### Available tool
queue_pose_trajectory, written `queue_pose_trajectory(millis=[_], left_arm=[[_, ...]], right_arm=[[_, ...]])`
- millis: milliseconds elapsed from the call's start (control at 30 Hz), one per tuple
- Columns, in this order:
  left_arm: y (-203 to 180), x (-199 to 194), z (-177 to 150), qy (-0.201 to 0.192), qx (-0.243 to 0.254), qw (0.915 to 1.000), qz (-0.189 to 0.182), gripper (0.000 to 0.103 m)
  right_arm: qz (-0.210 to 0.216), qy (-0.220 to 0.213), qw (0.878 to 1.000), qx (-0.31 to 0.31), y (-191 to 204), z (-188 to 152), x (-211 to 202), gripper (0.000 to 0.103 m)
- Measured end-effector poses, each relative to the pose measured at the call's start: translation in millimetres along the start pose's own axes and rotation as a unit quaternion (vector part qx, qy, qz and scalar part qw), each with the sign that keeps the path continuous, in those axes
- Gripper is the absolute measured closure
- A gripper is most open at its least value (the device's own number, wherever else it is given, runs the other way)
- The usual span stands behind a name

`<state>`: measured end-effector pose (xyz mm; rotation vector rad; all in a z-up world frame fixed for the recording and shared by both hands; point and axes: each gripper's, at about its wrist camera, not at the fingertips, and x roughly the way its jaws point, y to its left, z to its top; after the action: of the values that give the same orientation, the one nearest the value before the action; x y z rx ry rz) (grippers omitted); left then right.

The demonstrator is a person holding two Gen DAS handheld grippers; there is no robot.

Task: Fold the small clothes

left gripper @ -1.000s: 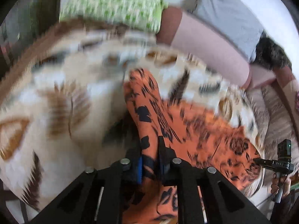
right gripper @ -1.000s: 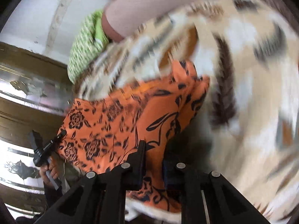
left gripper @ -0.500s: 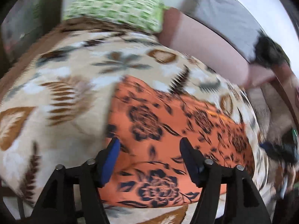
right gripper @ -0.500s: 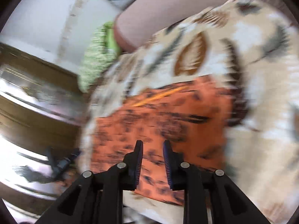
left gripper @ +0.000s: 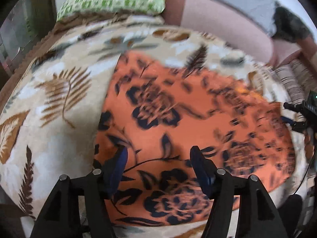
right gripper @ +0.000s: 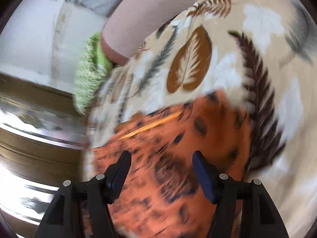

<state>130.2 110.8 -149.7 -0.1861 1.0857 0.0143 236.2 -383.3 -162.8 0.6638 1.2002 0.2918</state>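
**Orange garment flat on the blanket, both grippers spread**

Orange floral garment (left gripper: pixel 178 123) lies spread on the leaf-print blanket (left gripper: pixel 55 99), reaching toward its near edge. A green pillow (left gripper: pixel 113 2) sits at the blanket's far edge. Left gripper (left gripper: pixel 158 158) and right gripper (right gripper: pixel 161 162) hover over the cloth, jaws apart, holding nothing.

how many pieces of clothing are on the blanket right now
1. The orange floral garment lies spread flat on the leaf-print blanket, below both open grippers, left and right. Anything under it would be hidden.
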Motion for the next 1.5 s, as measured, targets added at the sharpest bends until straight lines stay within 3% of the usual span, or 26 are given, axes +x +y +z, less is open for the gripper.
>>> queue_pose_trajectory(millis=[100,167,200,267,400,600,667,700,833,900,1067,1167,1200,1233,1300,1367,1400,1467,1500], left_arm=[[8,3,-4,0.000,-0.018,0.9998,-0.009,0.037],[9,-3,-3,-0.008,-0.023,0.9996,-0.012,0.037],[8,-5,-2,-0.009,-0.023,0.9996,-0.011,0.037],[5,-9,0,-0.015,-0.028,0.9993,-0.018,0.037],[-12,-20,-1,-0.025,-0.034,0.9979,-0.050,0.037],[-55,-20,-11,-0.009,0.004,0.9969,-0.078,0.037],[-67,-18,-15,-0.002,0.015,0.9967,-0.079,0.037],[-69,-18,-17,0.000,0.018,0.9967,-0.079,0.037],[-63,-26,-23,-0.005,0.013,0.9973,-0.072,0.037],[-54,-28,-24,-0.003,0.003,0.9977,-0.068,0.037],[-34,-41,-24,-0.015,-0.004,0.9981,-0.059,0.037],[-29,-40,-22,-0.018,-0.015,0.9984,-0.052,0.036],[-27,-39,-21,-0.020,-0.017,0.9985,-0.048,0.036],[-27,-37,-21,-0.021,-0.016,0.9988,-0.041,0.036],[-27,-30,-22,-0.019,-0.015,0.9994,-0.024,0.036],[-24,-19,-26,0.003,-0.012,0.9999,-0.011,0.036],[-23,-15,-27,0.015,-0.014,0.9998,-0.008,0.036],[-13,-18,-30,0.012,-0.027,0.9992,-0.029,0.036],[-6,-23,-30,0.010,-0.036,0.9985,-0.040,0.036]], right_arm=[[0.054,-0.041,0.991,0.118,-49,11,-12,0.044],[0.001,-0.075,0.994,0.085,-44,1,-37,0.039],[0.001,-0.069,0.995,0.071,-42,-5,-43,0.039],[0.044,-0.035,0.996,0.064,-42,-29,-55,0.039],[0.038,0.015,0.999,0.027,-39,-79,-67,0.039],[0.055,0.064,0.996,0.033,-57,-131,-63,0.041],[0.046,0.071,0.996,0.032,-62,-141,-59,0.057],[0.036,0.074,0.996,0.024,-61,-146,-58,0.077],[-0.015,0.077,0.997,-0.011,-58,-157,-54,0.092],[-0.024,0.082,0.996,-0.001,-69,-161,-52,0.092],[-0.009,0.053,0.998,-0.014,-49,-156,-73,0.085],[-0.035,0.018,0.998,-0.049,-23,-145,-86,0.061],[-0.037,0.005,0.997,-0.061,-16,-142,-90,0.044],[-0.034,-0.016,0.997,-0.073,-10,-136,-100,0.039],[-0.023,-0.032,0.996,-0.085,-3,-130,-102,0.039],[-0.033,-0.011,0.996,-0.087,-2,-126,-83,0.039],[-0.055,0.012,0.995,-0.081,-8,-126,-70,0.039],[-0.138,0.055,0.987,-0.061,-27,-128,-45,0.040],[-0.136,0.049,0.989,-0.042,-36,-130,-46,0.041]])
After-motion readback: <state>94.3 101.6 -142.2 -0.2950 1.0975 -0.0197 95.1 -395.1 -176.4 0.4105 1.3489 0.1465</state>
